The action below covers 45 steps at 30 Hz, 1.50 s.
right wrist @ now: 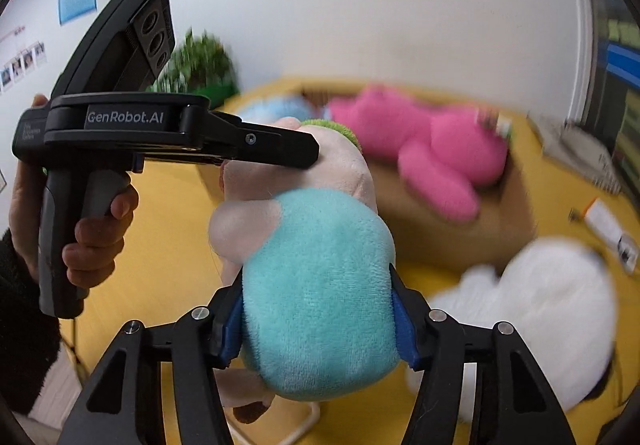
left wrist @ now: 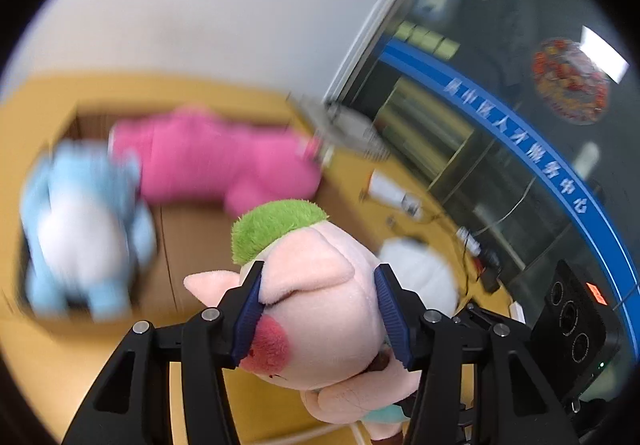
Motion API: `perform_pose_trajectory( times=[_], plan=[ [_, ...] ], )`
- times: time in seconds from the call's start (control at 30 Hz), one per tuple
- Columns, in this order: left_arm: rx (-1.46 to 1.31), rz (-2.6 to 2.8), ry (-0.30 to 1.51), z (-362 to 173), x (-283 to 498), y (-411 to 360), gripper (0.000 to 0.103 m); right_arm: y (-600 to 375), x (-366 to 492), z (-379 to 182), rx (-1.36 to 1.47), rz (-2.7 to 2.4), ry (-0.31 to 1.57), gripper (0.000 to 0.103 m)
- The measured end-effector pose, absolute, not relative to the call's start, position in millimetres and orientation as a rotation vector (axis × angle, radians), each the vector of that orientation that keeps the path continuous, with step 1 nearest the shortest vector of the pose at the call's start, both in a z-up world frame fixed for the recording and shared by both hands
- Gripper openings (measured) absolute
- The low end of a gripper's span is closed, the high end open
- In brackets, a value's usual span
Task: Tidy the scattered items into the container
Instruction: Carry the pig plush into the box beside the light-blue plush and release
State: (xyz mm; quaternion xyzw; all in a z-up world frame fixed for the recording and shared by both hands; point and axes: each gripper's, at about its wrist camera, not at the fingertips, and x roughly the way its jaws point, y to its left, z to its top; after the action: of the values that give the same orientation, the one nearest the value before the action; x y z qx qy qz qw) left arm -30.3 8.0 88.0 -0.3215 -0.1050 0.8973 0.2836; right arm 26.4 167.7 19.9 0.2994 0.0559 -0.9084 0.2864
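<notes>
Right wrist only: hand [right wrist: 92,217] on left gripper [right wrist: 304,153], potted plant [right wrist: 200,61].

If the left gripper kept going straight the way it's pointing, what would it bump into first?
Probably the open brown cardboard box. The left gripper is already shut on the pink plush pig with green hair, so that toy would land first, likely near the big pink plush toy. Depth is unclear.

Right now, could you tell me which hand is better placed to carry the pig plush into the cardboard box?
Probably left: the left gripper clamps the pig plush by its head, nearer the cardboard box. The right gripper holds its teal body behind.
</notes>
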Motion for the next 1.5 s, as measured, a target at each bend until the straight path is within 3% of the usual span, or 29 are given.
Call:
perform_pose_trajectory(
  times=[0.17, 0.3, 0.5, 0.7, 0.87, 1.2, 1.3, 1.4, 1.5],
  plan=[
    [-0.743, 2.464, -0.112, 148, -77, 4, 0.053, 160, -10, 80, 0.588, -2.517, 0.051, 0.065],
    [-0.757, 2.47, -0.054, 150, -129, -5, 0.053, 144, -60, 87, 0.54, -2.55, -0.071, 0.065],
    [-0.9, 2.415, -0.059, 93, -196, -14, 0.053, 125, -118, 44, 0.608, -2.589, -0.225, 0.066],
    [-1.152, 2.315, -0.089, -3, -236, -19, 0.051, 100, -152, -38, 0.93, -2.542, -0.34, 0.066],
    [-1.163, 2.274, -0.169, -28, -241, -37, 0.05, 82, -151, -66, 1.037, -2.553, -0.232, 0.066],
    [-1.28, 2.291, -0.047, -48, -254, -30, 0.052, 70, -152, -61, 1.183, -2.529, -0.179, 0.067],
    [-1.313, 2.284, -0.047, -53, -258, -31, 0.055, 66, -155, -62, 1.223, -2.529, -0.137, 0.074],
    [-1.29, 2.297, -0.068, -49, -255, -35, 0.059, 54, -155, -67, 1.279, -2.51, -0.021, 0.093],
    [-1.228, 2.343, -0.192, -24, -235, -47, 0.061, 59, -147, -61, 1.282, -2.498, -0.013, 0.094]
  ],
)
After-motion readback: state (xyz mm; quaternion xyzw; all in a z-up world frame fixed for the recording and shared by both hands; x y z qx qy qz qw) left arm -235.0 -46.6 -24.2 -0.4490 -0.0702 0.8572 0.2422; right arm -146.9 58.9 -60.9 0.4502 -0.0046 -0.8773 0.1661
